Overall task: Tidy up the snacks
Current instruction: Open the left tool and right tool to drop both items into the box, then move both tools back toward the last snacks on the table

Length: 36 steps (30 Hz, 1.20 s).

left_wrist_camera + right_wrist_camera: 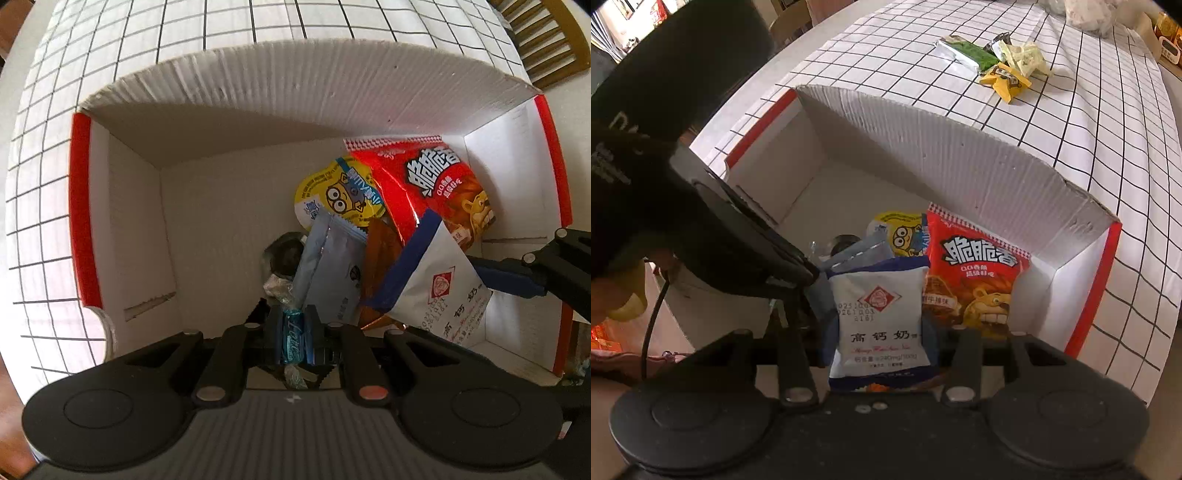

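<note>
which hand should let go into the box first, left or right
Probably the left. Its jaws hold a small blue candy over bare box floor, so it should drop freely. The right gripper holds a white packet above the pile, beside the red bag.

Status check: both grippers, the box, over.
Left gripper shut on blue candy. Right gripper holding white milk packet over box. Nothing blocking.

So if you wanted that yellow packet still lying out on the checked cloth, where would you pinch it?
Probably across the yellow packet's near pointed corner, coming from above: it lies flat, and the pale wrapper and green packet crowd its far side.
</note>
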Available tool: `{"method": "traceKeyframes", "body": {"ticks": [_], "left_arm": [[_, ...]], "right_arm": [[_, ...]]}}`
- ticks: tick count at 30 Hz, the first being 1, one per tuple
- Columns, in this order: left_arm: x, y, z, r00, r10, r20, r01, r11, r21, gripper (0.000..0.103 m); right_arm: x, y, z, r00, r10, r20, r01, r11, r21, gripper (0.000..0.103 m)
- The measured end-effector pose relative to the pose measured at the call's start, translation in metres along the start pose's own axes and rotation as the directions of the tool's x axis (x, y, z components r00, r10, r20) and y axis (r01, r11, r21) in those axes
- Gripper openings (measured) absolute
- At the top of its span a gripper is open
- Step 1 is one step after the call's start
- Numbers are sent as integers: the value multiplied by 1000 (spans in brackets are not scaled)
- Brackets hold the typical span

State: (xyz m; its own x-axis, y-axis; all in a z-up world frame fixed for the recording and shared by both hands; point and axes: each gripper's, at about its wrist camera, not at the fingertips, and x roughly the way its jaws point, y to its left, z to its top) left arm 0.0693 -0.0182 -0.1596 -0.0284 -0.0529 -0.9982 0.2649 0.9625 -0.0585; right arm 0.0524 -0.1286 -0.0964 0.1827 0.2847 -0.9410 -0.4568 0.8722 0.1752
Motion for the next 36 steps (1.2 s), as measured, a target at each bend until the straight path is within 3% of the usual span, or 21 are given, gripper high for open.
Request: {"method": "traceKeyframes", "body": {"ticks": [14, 21, 25, 30, 34, 36], "left_arm": [[-3, 3, -4, 1000, -3, 12, 3, 1000, 7, 12], [-23, 9, -6, 998, -16, 59, 16, 1000, 0, 16], [-39, 11, -6, 994, -27, 103, 28, 1000, -9, 28], [-58, 19, -7, 987, -31, 159, 34, 999, -15, 31], [-69, 19, -5, 975, -26, 221, 32, 999, -23, 53], [-76, 19, -4, 967, -19, 254, 25, 999, -22, 56]], "right_arm": [[-4, -3, 1, 1000, 13, 13, -13, 1000, 3, 47], [-22, -6, 3, 998, 20, 62, -21, 1000, 13, 61], [-35, -8, 5, 995, 26, 94, -28, 999, 19, 62], [-51, -11, 14, 990, 29, 139, -32, 999, 20, 66], [-65, -15, 22, 983, 25, 182, -30, 999, 22, 71], [-71, -17, 26, 979, 19, 201, -25, 999, 27, 72]]}}
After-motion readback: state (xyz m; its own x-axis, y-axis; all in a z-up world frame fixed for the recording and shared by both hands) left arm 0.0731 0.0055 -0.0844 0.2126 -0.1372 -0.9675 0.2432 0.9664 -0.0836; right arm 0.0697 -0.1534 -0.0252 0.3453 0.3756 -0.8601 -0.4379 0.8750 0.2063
